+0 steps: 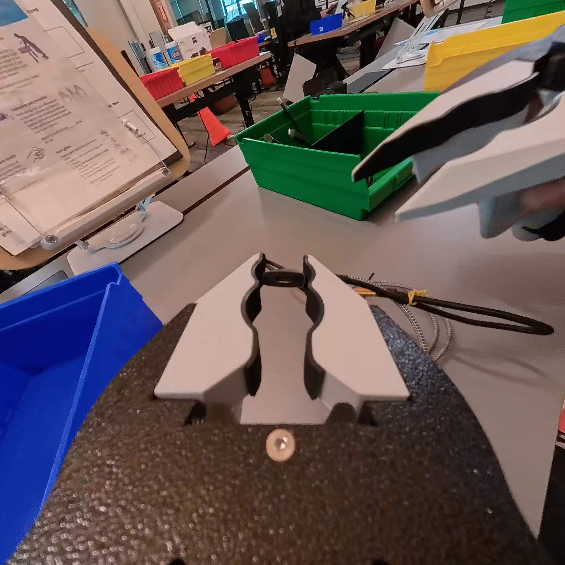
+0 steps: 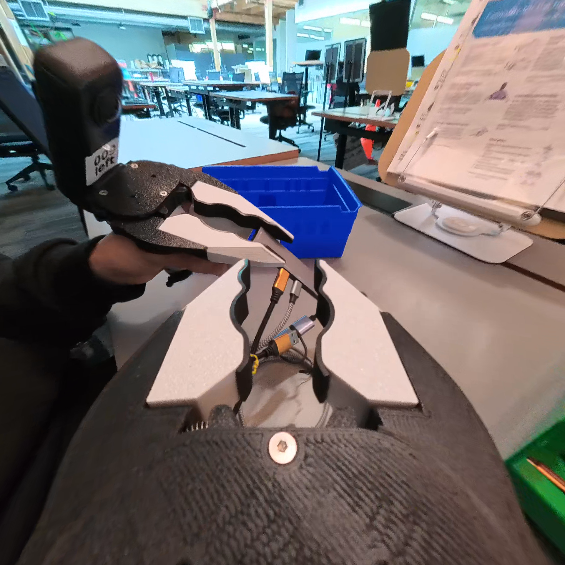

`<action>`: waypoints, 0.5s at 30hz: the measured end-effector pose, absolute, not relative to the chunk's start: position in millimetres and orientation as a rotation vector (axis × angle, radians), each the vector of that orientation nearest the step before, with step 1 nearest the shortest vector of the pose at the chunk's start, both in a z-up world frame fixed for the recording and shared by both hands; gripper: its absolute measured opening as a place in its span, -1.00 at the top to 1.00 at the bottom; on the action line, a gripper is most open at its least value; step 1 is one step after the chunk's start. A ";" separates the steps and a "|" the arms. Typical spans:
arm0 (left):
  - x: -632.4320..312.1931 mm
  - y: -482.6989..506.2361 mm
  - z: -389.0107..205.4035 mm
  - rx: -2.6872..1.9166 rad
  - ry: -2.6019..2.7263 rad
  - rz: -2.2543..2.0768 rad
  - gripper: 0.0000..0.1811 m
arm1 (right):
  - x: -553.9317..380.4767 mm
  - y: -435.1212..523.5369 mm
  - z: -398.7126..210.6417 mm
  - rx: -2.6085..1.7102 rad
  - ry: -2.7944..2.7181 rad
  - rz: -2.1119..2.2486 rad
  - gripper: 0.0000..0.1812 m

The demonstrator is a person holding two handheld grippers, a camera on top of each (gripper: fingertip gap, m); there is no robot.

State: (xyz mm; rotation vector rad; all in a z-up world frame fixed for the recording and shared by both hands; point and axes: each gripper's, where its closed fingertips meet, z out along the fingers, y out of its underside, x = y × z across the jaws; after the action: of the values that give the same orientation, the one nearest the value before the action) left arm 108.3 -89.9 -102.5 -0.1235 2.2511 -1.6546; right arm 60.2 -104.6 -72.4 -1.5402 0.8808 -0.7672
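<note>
My left gripper is shut on the black connector of a cable, pinched between its fingertips just above the grey table. The black cable, bound with a yellow tie, and a braided grey cable trail to the right. My right gripper is open and hovers over the bundle: orange plug, silver plug, grey plug, yellow tie. It also shows in the left wrist view, raised at the right. The left gripper, held by a hand, sits just ahead of its tips.
A blue bin stands at the left. A green bin with a black divider and several cables stands behind; its corner shows at the lower right of the right wrist view. A document stand and a yellow bin are at the back. About 6 cm separates my left fingertips from my right.
</note>
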 end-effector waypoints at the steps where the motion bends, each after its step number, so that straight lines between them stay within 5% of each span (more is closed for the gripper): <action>1: 108.3 -90.1 -103.7 -0.116 2.253 -1.649 0.75 | 62.9 -102.9 -77.7 -1.549 0.892 -0.755 0.56; 9: 110.9 -90.8 -110.7 -0.122 2.291 -1.648 0.75 | 73.7 -94.8 -100.1 -1.590 0.934 -0.710 0.57; 15: 106.7 -91.0 -104.6 -0.087 2.275 -1.683 0.75 | 87.6 -126.7 -111.8 -1.284 1.192 -0.460 0.26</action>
State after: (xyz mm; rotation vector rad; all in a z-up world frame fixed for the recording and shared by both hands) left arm 106.7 -91.0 -104.6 -0.0872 2.2753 -1.6832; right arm 87.6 -126.7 -111.8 -1.2843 1.1916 -0.4604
